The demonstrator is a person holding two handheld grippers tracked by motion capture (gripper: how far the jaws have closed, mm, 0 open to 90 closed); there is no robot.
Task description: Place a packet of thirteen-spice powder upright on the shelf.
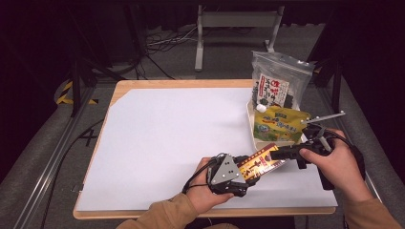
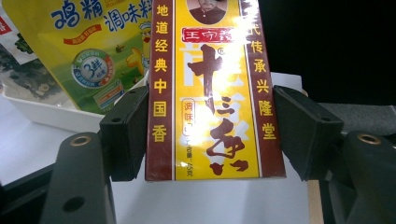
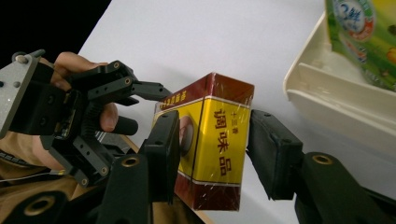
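Note:
A red-and-yellow seasoning box (image 1: 258, 162) (image 2: 210, 93) (image 3: 210, 140) hangs over the table's front right, held between both grippers. My left gripper (image 1: 246, 169) (image 2: 212, 135) is shut on the box's near end, one pad pressing each long edge. In the right gripper view that left gripper (image 3: 144, 107) shows at the left with a hand behind it. My right gripper (image 1: 277, 153) (image 3: 217, 154) comes in from the right and is shut on the box's far end, its pads on opposite sides.
A white tray (image 1: 250, 124) (image 2: 42, 116) (image 3: 327, 93) stands at the right edge with a yellow-green pouch (image 1: 279, 123) (image 2: 93, 51) (image 3: 359, 37) in it. Behind it leans a clear bag (image 1: 277, 81) of dark contents. A white sheet (image 1: 181, 138) covers the tabletop.

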